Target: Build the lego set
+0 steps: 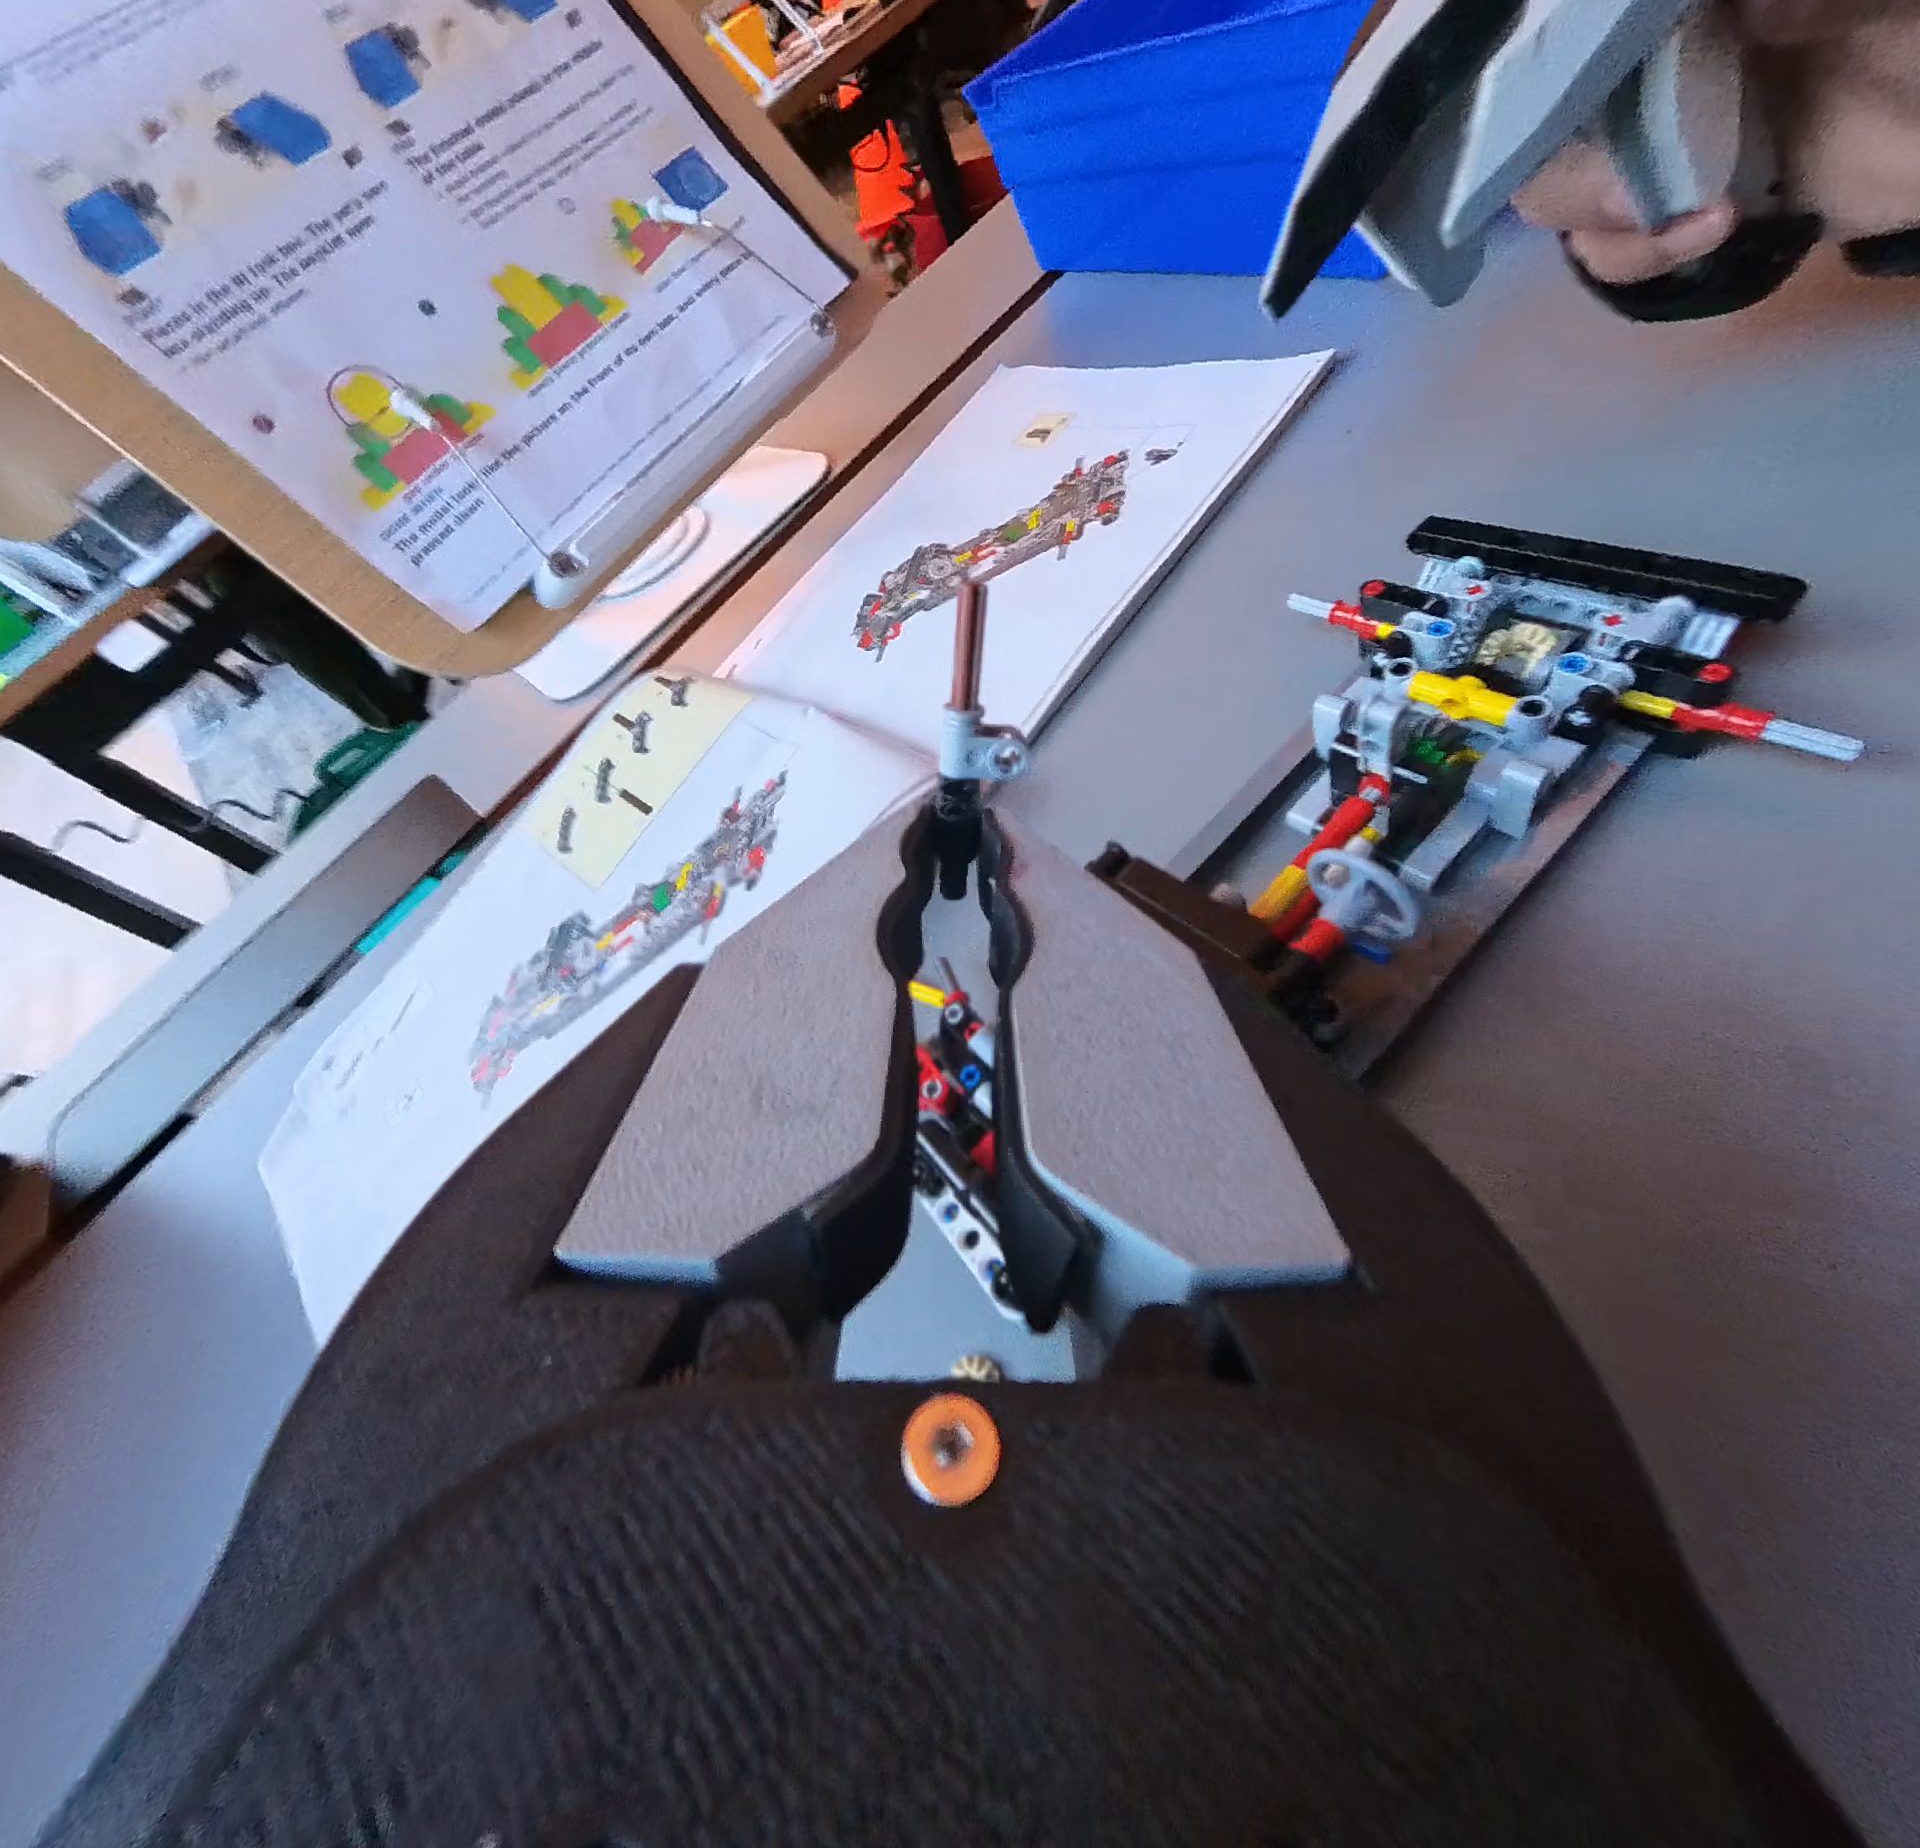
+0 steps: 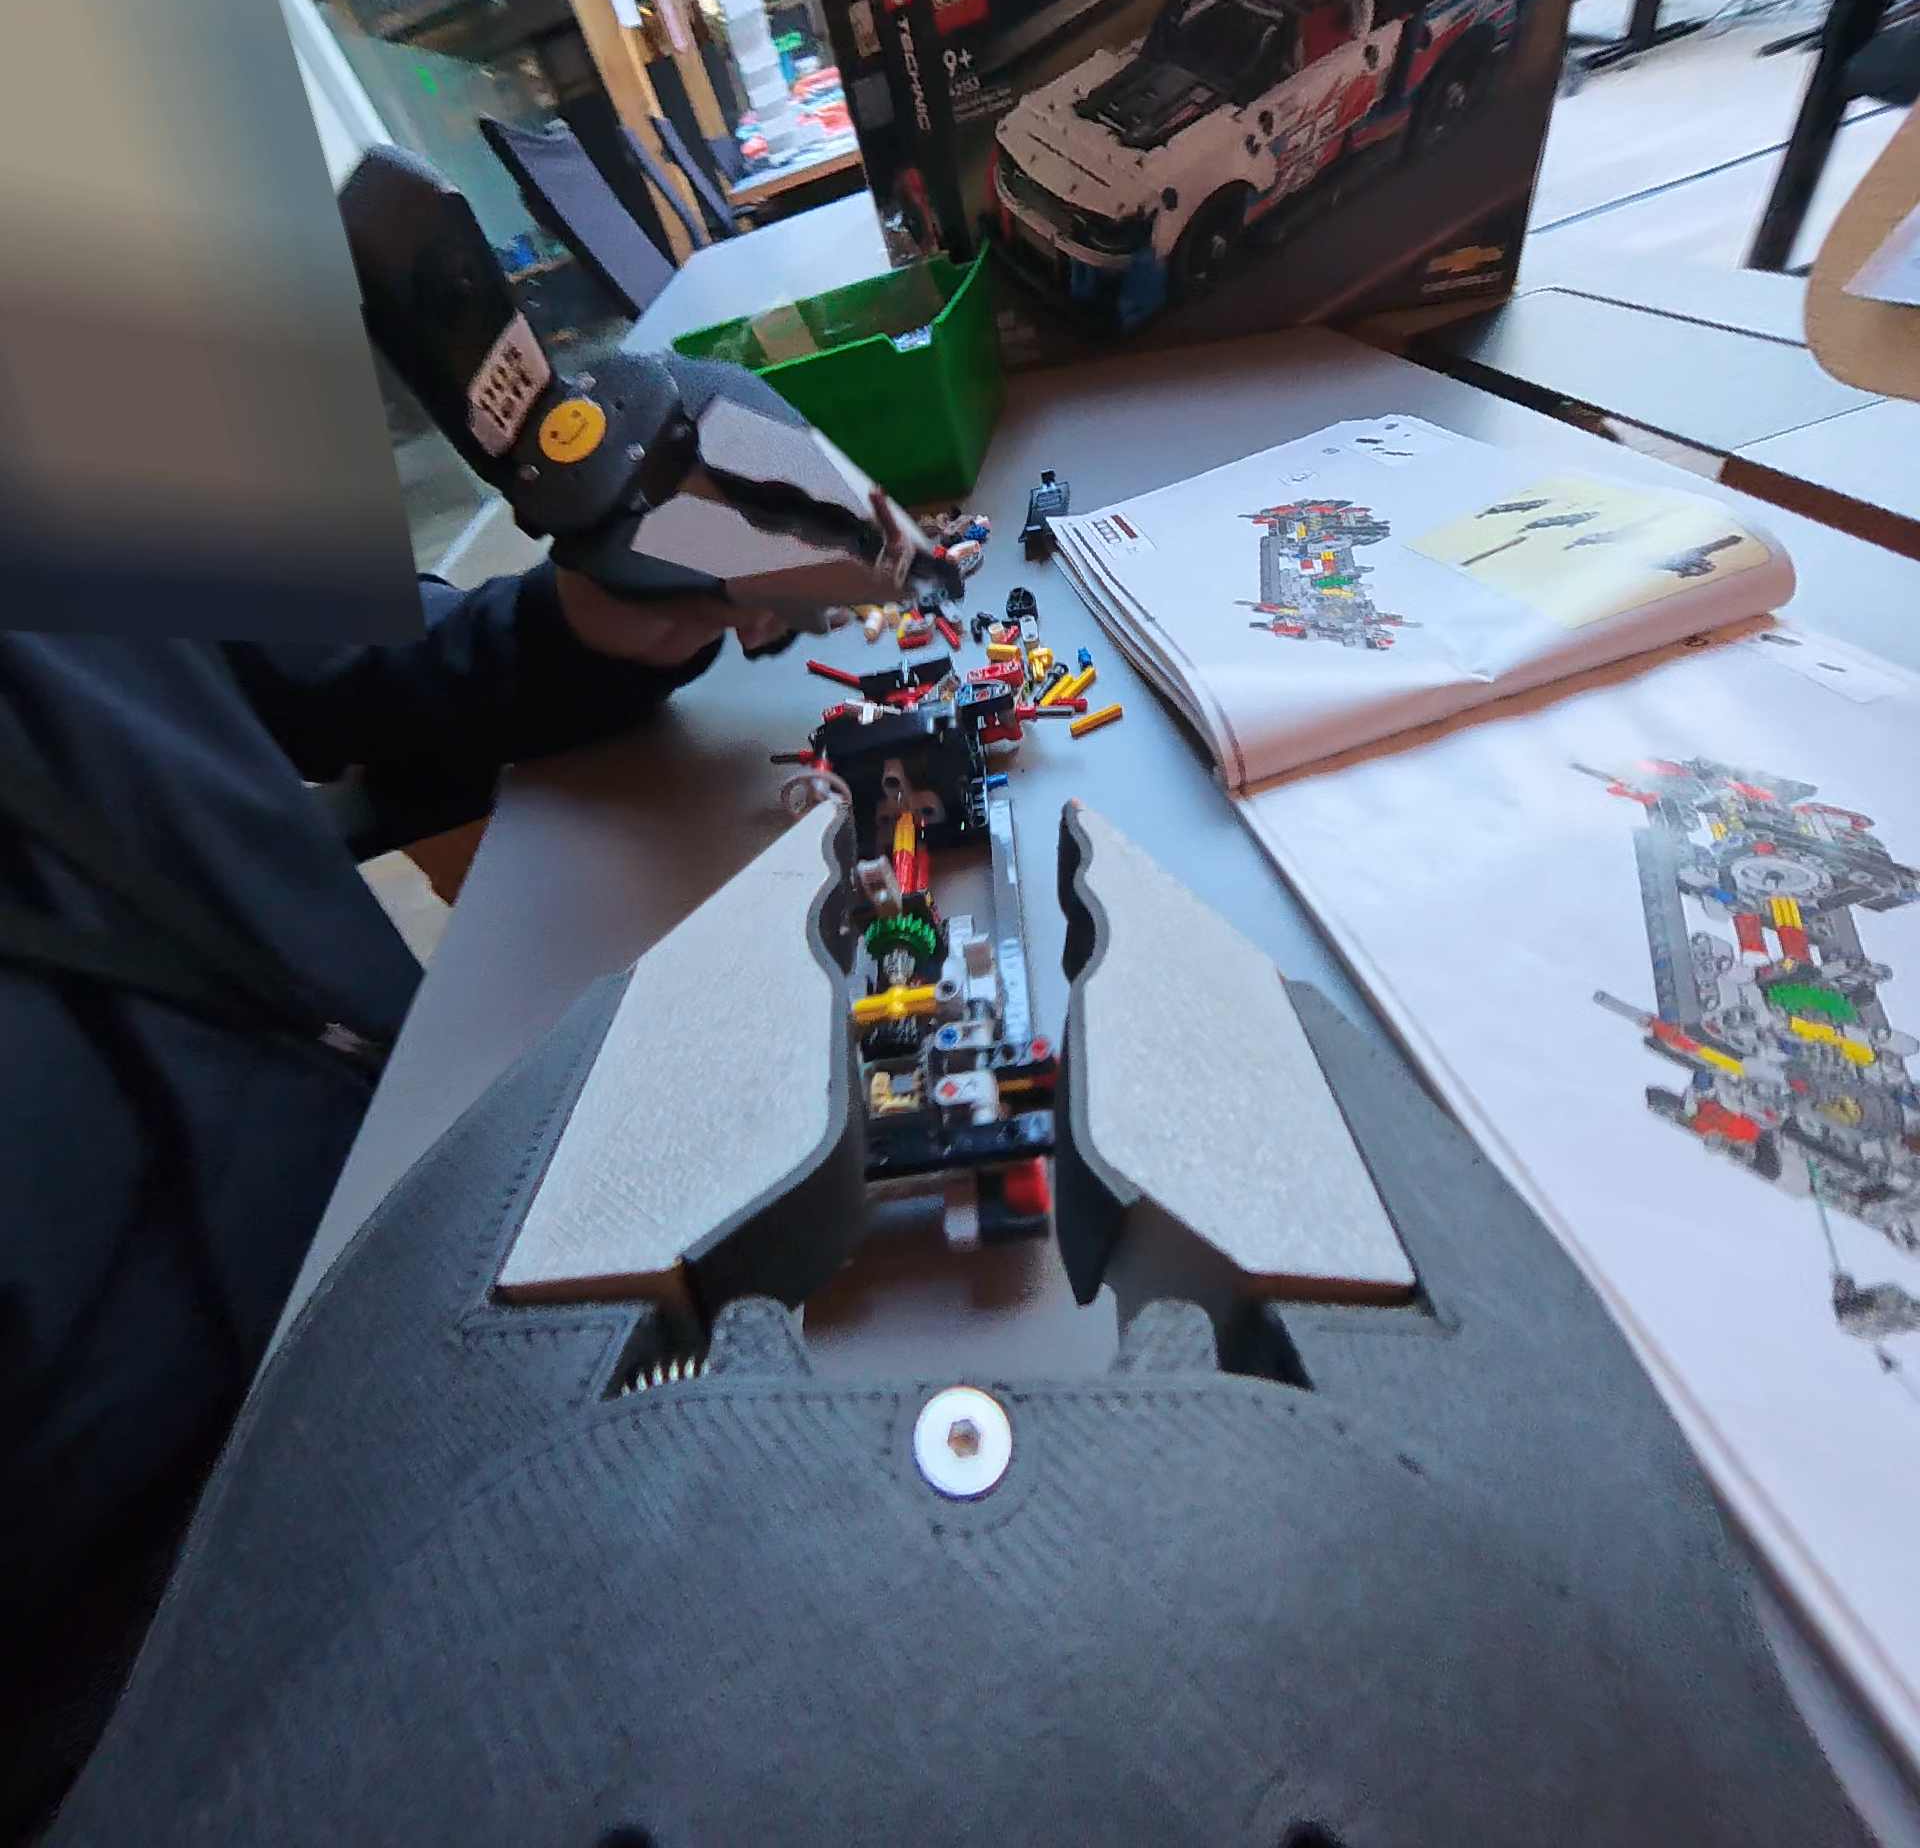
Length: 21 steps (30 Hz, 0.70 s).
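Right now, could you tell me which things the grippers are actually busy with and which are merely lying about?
In use:
- left gripper, shut on a small rod assembly: black pin, grey connector, brown axle
- right gripper, open above the brick chassis

Lying about:
- loose pieces
- open instruction booklet
- green bin
- blue bin
- set box

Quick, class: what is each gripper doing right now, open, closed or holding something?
Left gripper: closed on a small black pin carrying a grey connector and brown axle.
Right gripper: open, above the part-built model.
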### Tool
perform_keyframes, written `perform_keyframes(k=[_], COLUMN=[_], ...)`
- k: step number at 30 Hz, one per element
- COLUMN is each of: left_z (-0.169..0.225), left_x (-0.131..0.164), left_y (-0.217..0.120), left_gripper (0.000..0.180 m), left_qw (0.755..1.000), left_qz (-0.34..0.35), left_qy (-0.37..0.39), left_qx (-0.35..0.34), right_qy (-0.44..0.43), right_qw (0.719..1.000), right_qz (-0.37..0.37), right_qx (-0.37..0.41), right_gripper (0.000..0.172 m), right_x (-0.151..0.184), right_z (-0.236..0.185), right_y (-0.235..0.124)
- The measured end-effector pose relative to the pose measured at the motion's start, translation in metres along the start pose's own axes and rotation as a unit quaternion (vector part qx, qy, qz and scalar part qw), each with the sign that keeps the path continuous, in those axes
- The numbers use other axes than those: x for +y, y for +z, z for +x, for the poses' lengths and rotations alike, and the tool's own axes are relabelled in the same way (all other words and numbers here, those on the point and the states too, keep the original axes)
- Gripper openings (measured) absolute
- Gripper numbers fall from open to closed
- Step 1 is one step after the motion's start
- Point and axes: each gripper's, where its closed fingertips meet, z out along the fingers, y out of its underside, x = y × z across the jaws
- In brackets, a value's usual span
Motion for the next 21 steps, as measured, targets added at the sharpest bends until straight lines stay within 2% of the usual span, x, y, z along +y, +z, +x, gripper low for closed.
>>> perform_keyframes(k=[3,6,8,10,13,15,21], left_z=[-0.006,-0.006,0.002,0.007,0.017,0.033,0.086], left_x=[-0.006,-0.006,-0.003,-0.001,-0.012,-0.021,-0.034], left_y=[-0.002,-0.004,-0.002,0.0,0.001,0.003,0.022], left_gripper=[0.006,0.005,0.005,0.005,0.005,0.005,0.005], left_qw=[0.999,0.999,1.0,1.0,1.0,1.0,0.998], left_qz=[0.002,0.007,0.004,-0.005,-0.007,-0.005,-0.036], left_qy=[0.025,0.008,-0.007,-0.005,-0.006,-0.007,0.052], left_qx=[-0.034,-0.042,-0.029,-0.026,-0.021,-0.009,-0.02], right_qy=[-0.021,-0.048,-0.061,-0.08,-0.109,-0.117,-0.074], right_qw=[0.999,0.995,0.993,0.99,0.986,0.984,0.994], right_qz=[-0.017,-0.019,-0.006,0.007,0.032,0.051,0.069], right_qx=[0.03,0.082,0.1,0.112,0.126,0.121,0.051], right_gripper=[0.036,0.036,0.035,0.023,0.024,0.028,0.023], right_x=[0.018,0.038,0.039,0.035,0.023,0.015,0.006], right_z=[-0.003,0.003,0.003,0.001,-0.007,-0.015,-0.054], right_y=[-0.01,-0.027,-0.037,-0.045,-0.053,-0.055,-0.04])
